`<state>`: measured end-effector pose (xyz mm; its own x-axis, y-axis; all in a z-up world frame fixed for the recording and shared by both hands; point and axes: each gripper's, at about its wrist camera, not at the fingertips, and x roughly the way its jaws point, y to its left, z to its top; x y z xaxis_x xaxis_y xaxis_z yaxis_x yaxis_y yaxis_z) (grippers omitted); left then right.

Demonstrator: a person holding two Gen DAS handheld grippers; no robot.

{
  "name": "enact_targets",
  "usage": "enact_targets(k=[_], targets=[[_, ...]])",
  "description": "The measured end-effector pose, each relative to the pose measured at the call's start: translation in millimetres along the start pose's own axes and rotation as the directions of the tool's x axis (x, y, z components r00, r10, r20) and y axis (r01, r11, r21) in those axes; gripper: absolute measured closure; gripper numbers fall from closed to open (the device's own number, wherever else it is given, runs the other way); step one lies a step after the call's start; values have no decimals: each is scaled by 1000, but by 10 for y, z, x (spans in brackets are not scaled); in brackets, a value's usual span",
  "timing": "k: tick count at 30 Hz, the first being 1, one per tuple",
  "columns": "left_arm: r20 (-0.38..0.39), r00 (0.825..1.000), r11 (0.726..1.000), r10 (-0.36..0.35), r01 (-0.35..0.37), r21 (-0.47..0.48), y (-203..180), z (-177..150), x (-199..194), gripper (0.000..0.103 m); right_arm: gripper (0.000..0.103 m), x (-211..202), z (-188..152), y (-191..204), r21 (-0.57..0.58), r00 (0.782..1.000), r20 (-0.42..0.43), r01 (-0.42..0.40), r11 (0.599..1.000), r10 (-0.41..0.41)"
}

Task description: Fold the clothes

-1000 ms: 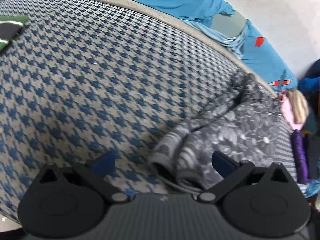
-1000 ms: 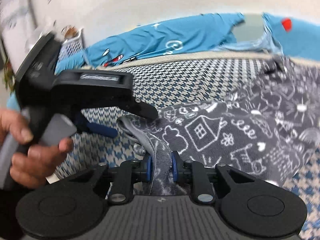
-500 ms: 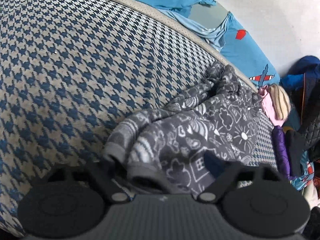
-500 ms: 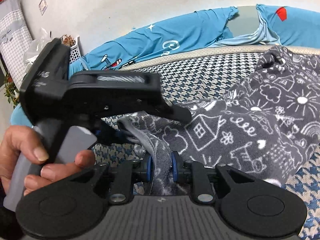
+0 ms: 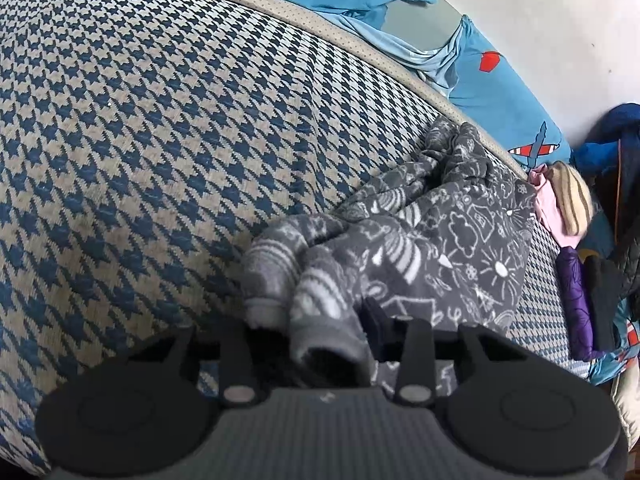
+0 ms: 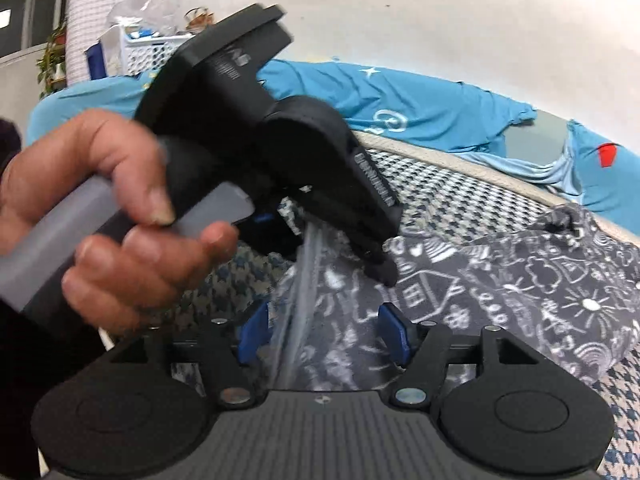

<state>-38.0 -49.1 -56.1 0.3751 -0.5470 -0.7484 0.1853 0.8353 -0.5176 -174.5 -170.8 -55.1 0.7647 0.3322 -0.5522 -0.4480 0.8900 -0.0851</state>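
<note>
The left gripper (image 5: 320, 332) has just been closing, its jaws around a bunched cuff of the dark grey fleece garment with white doodles (image 5: 440, 240). The right gripper (image 6: 320, 332) has just been opening, blue pads (image 6: 394, 334) apart, fabric loose between. The garment lies crumpled at the right of the blue-and-beige houndstooth mattress (image 5: 160, 140).

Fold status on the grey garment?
Nothing folded yet: grey printed garment lies crumpled on the houndstooth cover. In hand: left gripper has just been closing on its hem; right gripper has just been opening, fabric loose between its fingers. Left: every fold.
</note>
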Motion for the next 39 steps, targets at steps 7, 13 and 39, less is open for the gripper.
enact_targets(k=[7,13,39], targets=[[-5,1000,1000,-2,2,2,14,10,-34,67,40,149,-96,103,-76,999,-35,23,997,-26],[-13,1000,999,20,-20,30,-19,19,4,67,54,279,-167,188,-169,990,-17,134,976,-139],[118,990,996,77,-80,25,317,597,-646,79,82,616,718,112,124,996,62,-70,990,63]])
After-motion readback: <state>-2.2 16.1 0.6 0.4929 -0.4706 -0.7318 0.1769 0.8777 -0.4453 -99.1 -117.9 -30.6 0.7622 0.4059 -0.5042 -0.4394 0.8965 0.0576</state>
